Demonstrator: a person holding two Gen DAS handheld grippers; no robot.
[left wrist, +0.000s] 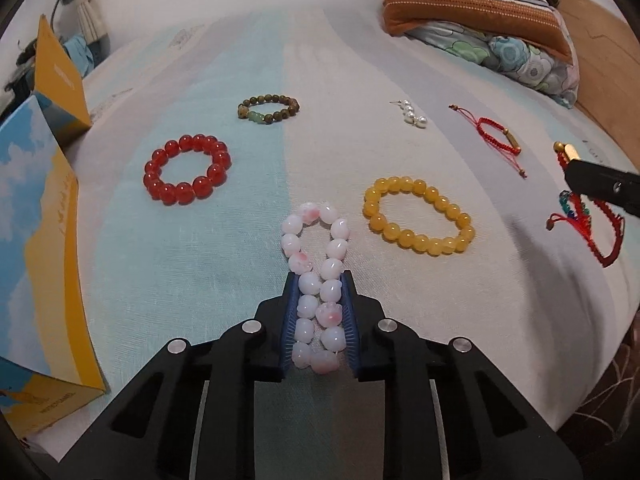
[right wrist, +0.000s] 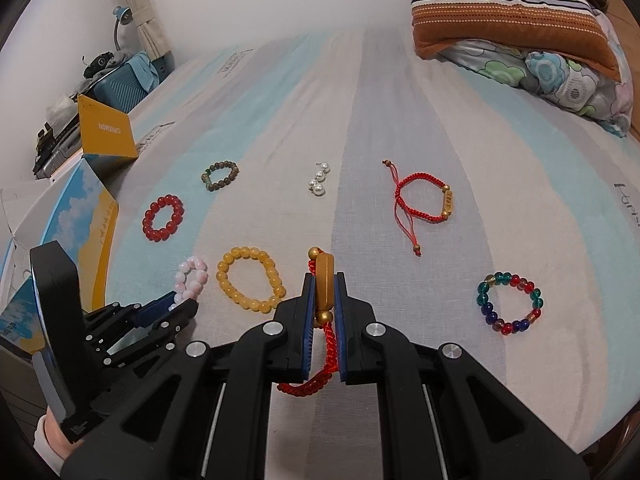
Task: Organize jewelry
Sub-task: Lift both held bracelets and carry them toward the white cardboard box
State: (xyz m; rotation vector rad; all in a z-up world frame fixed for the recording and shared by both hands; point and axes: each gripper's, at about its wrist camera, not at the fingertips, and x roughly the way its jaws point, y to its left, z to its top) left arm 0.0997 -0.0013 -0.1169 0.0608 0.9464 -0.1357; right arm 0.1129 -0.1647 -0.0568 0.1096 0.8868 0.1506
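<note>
Beads fill the left wrist view: the left gripper (left wrist: 320,280) is clamped on the pink bracelet (left wrist: 316,276), its blue pads (left wrist: 291,320) pressing both strands together so the ring is squashed long and narrow, its far end lying on the striped sheet (left wrist: 200,248). Left of it lies the red bracelet (left wrist: 187,170), beyond that the brown bracelet (left wrist: 269,109). Just right of the pink one lies the yellow bracelet (left wrist: 418,216). Farther back sit the pearls (left wrist: 414,114) and a red cord bracelet (left wrist: 496,138). At the right edge the right gripper (left wrist: 600,184) shows one black finger over red cord. A blue and yellow box (left wrist: 48,240) stands at the left, pillows (left wrist: 480,12) at the top right

From the right wrist view, the right gripper (right wrist: 323,276) is closed on a second red cord bracelet (right wrist: 323,292), gripping its gold bar upright between the pads, the cord trailing back between the fingers. The left gripper (right wrist: 180,306) shows at lower left, on the pink bracelet (right wrist: 191,278). Yellow bracelet (right wrist: 250,278) lies between the two grippers. A multicolour bracelet (right wrist: 510,304) lies to the right, the other red cord bracelet (right wrist: 424,202) beyond it
</note>
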